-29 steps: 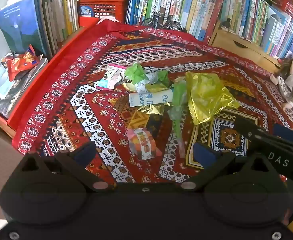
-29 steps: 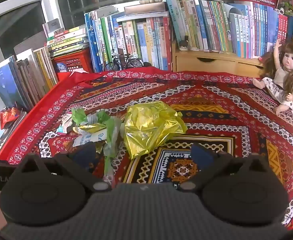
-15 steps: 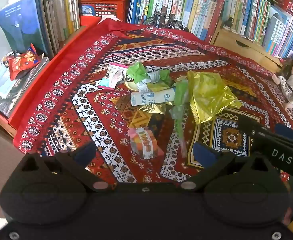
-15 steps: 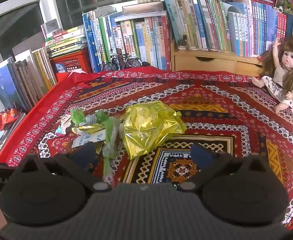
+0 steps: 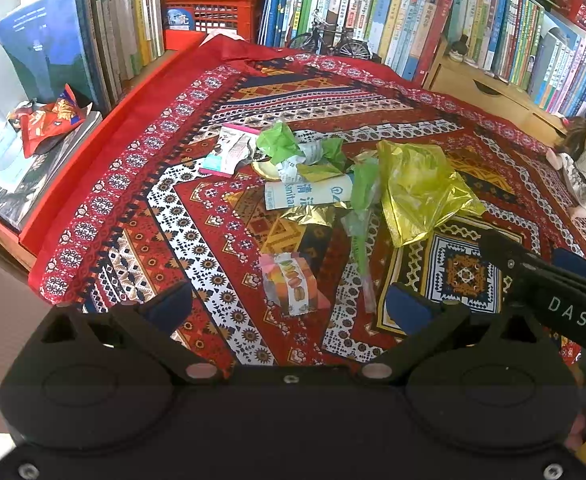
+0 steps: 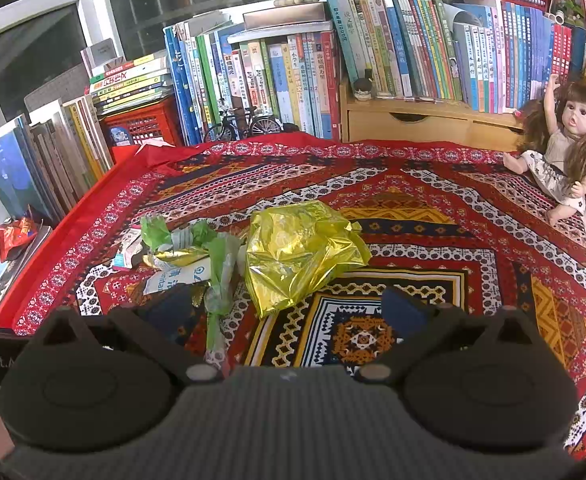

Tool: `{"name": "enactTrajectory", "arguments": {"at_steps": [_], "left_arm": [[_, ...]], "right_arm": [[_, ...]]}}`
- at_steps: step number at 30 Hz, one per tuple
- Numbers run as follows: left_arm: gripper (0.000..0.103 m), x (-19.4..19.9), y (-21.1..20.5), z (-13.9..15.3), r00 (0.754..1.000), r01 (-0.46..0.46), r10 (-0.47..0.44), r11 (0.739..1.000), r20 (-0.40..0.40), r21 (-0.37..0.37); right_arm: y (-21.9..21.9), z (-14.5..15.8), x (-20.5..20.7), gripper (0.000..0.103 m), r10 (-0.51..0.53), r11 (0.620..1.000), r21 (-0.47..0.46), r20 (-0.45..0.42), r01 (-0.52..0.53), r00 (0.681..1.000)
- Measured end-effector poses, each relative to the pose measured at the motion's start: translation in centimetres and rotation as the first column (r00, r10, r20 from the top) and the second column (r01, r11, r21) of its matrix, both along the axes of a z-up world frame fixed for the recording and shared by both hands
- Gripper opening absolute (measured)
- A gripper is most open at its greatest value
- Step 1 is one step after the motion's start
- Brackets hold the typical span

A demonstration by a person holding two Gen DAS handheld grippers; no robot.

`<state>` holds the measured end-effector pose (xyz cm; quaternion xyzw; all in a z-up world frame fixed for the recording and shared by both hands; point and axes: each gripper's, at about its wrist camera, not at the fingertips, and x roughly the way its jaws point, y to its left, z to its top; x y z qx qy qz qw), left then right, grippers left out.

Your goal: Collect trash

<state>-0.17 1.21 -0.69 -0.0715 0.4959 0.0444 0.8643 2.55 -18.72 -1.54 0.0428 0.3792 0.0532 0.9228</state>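
Note:
Trash lies in a heap mid-cloth: a crumpled yellow foil bag (image 5: 421,184) (image 6: 299,252), green wrapper scraps (image 5: 281,146) (image 6: 157,230), a white sachet with blue print (image 5: 307,194) (image 6: 173,278), a long green-and-clear wrapper (image 5: 363,216) (image 6: 219,280) and a pink-edged packet (image 5: 229,152). Closer lies a snack wrapper with a macaron picture (image 5: 291,286). My left gripper (image 5: 289,306) hovers open just short of that wrapper, holding nothing. My right gripper (image 6: 289,308) is open and empty in front of the foil bag; its black body (image 5: 553,292) shows at the right of the left wrist view.
The patterned red cloth (image 5: 173,216) (image 6: 433,220) covers the table. Books (image 5: 373,8) (image 6: 293,72) line the far and left sides, with a red crate (image 5: 213,16) and a toy bicycle (image 6: 245,124). A doll (image 6: 561,148) sits far right. A red snack bag (image 5: 49,120) lies on books at left.
Both views have shifted only slightly; the trash pile sits a touch lower in the left wrist view. Nothing was taken hold of or released.

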Motion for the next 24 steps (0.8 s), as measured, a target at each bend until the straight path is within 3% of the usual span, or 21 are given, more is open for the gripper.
{"name": "enactTrajectory", "arguments": {"at_steps": [24], "left_arm": [[0.103, -0.11, 0.08, 0.1, 1.0, 0.0, 0.0, 1.0, -0.002, 0.003]], "right_arm": [[-0.34, 0.04, -0.1, 0.103, -0.003, 1.0, 0.003, -0.002, 0.003, 1.0]]}}
